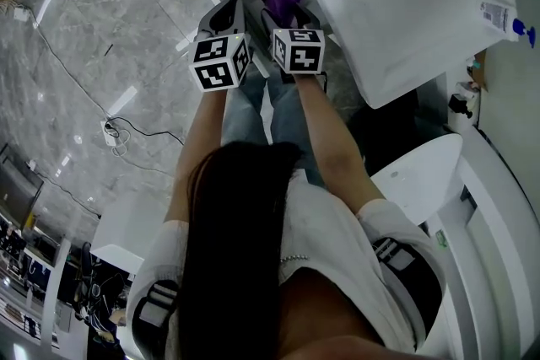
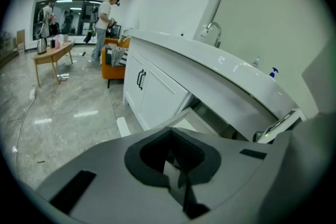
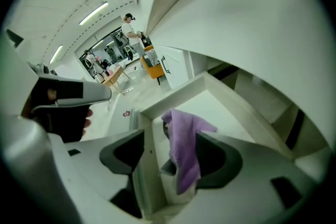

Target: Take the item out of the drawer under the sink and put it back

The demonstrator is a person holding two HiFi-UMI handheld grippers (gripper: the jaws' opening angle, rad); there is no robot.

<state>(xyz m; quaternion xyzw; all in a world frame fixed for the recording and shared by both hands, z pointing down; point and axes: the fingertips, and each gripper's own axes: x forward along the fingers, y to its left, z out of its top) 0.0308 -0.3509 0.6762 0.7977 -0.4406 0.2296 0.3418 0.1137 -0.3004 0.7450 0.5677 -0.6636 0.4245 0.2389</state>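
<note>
One purple cloth (image 3: 184, 149) hanging inside wide-spread right hand-held gripper (image 3: 170, 157), over drawer (image 3: 223, 107), left hand-held gripper (image 2: 176, 165) pressed together

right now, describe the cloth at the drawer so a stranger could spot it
Find the white sink counter, then the open white drawer under it. The purple cloth is bunched up at the drawer's near end, between the open jaws of the right gripper. It is the only soft, coloured thing among white and grey surfaces.
</note>
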